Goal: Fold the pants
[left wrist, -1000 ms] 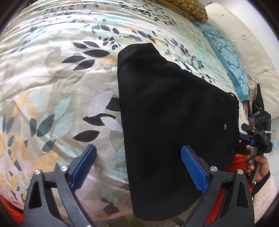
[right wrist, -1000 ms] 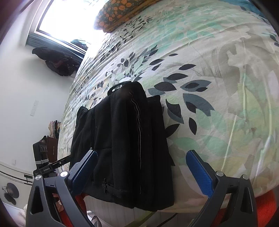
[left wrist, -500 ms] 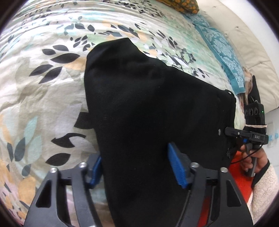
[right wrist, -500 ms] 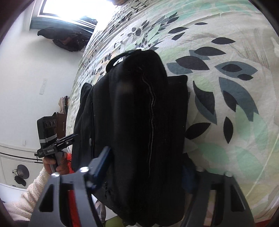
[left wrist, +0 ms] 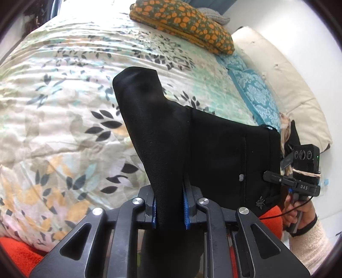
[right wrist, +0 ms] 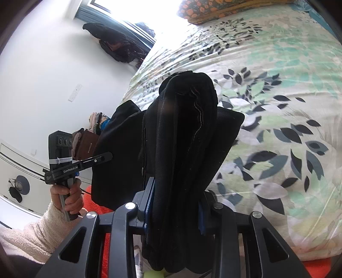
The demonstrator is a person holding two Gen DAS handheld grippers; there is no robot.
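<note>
Left gripper (left wrist: 170,210) & right gripper (right wrist: 174,210) both clamped on black pants (left wrist: 213,149), bunched thick, lifted

The black pants (left wrist: 213,149) cover most of the blue pads (left wrist: 185,210) of the left gripper (left wrist: 170,210), and their lower end goes out of the picture at the bottom edge. In the right wrist view the pants hide almost all of the right pad (right wrist: 201,220) of the right gripper (right wrist: 175,216). The orange-flowered pillow (right wrist: 224,8) is cut by the top edge there, and the small things (right wrist: 85,141) by the wall are too blurred to name.
</note>
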